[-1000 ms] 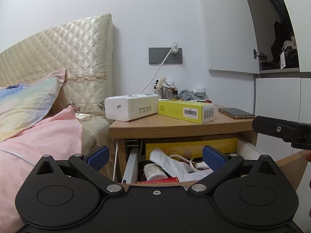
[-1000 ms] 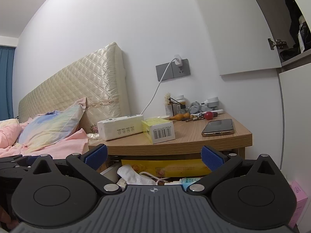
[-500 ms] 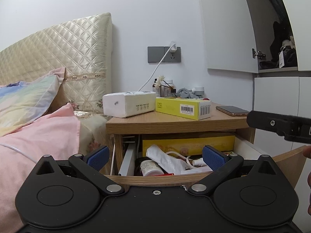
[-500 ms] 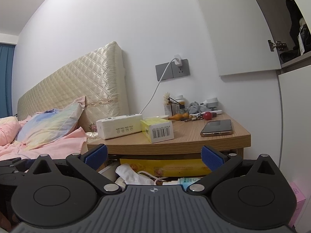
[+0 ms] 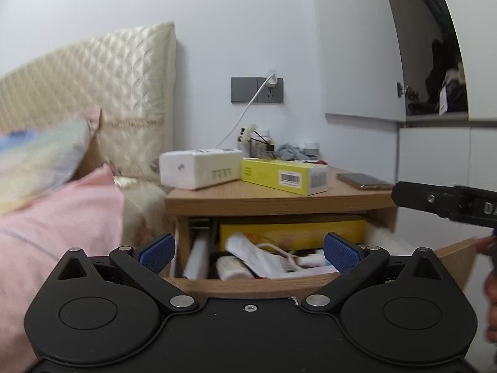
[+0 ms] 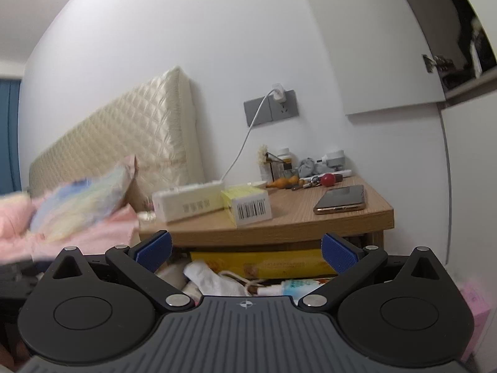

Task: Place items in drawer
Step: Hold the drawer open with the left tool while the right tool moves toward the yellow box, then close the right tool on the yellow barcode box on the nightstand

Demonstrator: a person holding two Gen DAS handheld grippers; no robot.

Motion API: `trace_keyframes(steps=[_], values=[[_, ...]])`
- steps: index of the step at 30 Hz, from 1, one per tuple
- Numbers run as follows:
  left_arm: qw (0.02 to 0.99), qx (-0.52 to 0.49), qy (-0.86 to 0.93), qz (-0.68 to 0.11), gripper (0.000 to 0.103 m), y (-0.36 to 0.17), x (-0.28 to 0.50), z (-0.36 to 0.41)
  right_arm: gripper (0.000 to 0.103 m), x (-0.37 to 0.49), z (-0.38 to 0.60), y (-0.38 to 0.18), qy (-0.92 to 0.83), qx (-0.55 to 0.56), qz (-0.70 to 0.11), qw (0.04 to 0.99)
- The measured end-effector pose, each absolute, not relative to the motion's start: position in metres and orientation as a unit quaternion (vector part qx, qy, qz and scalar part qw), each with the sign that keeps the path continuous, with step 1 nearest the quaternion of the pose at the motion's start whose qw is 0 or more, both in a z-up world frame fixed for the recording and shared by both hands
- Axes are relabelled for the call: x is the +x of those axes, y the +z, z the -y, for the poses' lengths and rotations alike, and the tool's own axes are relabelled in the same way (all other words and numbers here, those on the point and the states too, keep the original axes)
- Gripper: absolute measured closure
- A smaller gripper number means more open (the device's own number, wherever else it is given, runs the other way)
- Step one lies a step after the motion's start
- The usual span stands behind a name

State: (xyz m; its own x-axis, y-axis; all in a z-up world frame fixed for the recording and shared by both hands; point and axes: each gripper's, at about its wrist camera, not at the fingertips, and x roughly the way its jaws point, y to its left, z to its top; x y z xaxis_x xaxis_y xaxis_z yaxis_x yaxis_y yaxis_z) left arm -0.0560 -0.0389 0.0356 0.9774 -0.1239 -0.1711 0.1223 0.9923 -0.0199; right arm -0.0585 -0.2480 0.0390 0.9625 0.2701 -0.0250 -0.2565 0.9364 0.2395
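Over the last second both cameras had drawn back. Left gripper (image 5: 247, 252) spread wide, empty. White tissue pack (image 5: 198, 169) and yellow box (image 5: 284, 175) sat untouched on nightstand (image 5: 248, 197); drawer (image 5: 254, 283) open, cluttered. Right gripper (image 6: 245, 251) wide, empty. Nothing stowed yet.

A home bedroom. A bed with a quilted cream headboard (image 5: 93, 93), a pastel pillow (image 6: 80, 208) and pink bedding (image 5: 56, 227) stands beside a wooden bedside table (image 6: 304, 217) carrying a phone (image 6: 340, 199), boxes and small clutter. A charger sits in the wall socket (image 5: 257, 90), and what seems a wardrobe (image 5: 435, 155) stands alongside, blurred.
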Motion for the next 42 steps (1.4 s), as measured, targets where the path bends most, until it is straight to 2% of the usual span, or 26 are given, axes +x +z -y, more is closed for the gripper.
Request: trace_keyframes(steps=[7,16,23,29,35,42], values=[[0.997,-0.015,-0.037,-0.067,0.002,0.053,-0.092,0.031,0.000,-0.076,0.253,0.048,0.131,0.153,-0.045,0.978],[0.996,0.001,0.003,-0.091,0.002,0.071,-0.126,0.026,0.000,-0.110,0.259,0.076,0.128,0.146,-0.051,0.980],[0.994,-0.004,-0.033,-0.104,0.002,0.099,-0.121,0.036,0.000,-0.116,0.267,0.076,0.124,0.147,-0.071,0.979],[0.996,0.015,-0.050,-0.072,0.002,0.113,-0.108,0.044,0.000,-0.106,0.266,0.081,0.120,0.128,-0.063,0.983],[0.996,0.040,-0.061,-0.043,0.002,0.100,-0.092,0.037,0.000,-0.085,0.258,0.070,0.145,0.139,-0.080,0.976],[0.994,0.022,-0.072,-0.073,0.002,0.075,-0.066,0.017,0.000,-0.043,0.237,0.082,0.180,0.113,-0.090,0.973]])
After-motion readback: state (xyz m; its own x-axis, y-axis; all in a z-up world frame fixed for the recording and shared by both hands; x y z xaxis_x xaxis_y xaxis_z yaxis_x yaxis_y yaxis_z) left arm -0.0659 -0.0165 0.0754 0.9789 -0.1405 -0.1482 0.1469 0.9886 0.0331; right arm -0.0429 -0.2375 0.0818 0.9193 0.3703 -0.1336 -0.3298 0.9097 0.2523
